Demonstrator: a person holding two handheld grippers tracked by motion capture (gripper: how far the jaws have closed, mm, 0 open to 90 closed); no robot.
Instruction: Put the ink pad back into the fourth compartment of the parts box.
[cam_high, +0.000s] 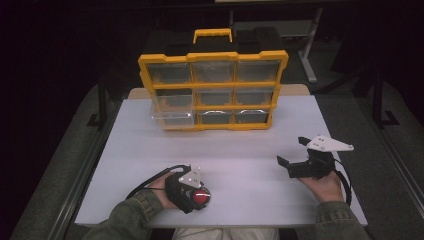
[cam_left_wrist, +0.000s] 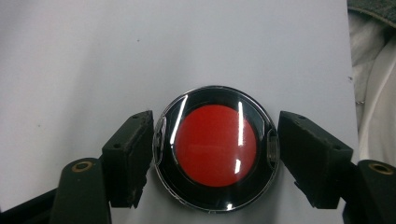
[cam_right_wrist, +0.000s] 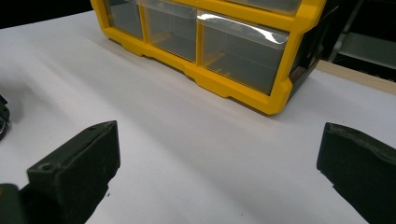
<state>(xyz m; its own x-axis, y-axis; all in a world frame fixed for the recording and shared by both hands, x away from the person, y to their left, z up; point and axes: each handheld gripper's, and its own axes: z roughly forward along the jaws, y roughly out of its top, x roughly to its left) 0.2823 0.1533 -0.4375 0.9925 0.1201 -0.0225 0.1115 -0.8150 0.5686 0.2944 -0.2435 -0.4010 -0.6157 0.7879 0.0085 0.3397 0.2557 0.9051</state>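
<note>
Left gripper view, glossy round red disc (cam_left_wrist: 215, 145), matte black tongs (cam_left_wrist: 215, 154)

A white counter (cam_high: 150, 150) is seen, its surface plain and matte. A yellow drawer organizer (cam_high: 214, 90) with clear compartments is stood on its far half, one clear drawer (cam_high: 172, 112) at the lower left being pulled out. A round red-and-black disc (cam_left_wrist: 215, 147) with a shiny rim is laid flat on the near left part, close to the front edge.
</note>
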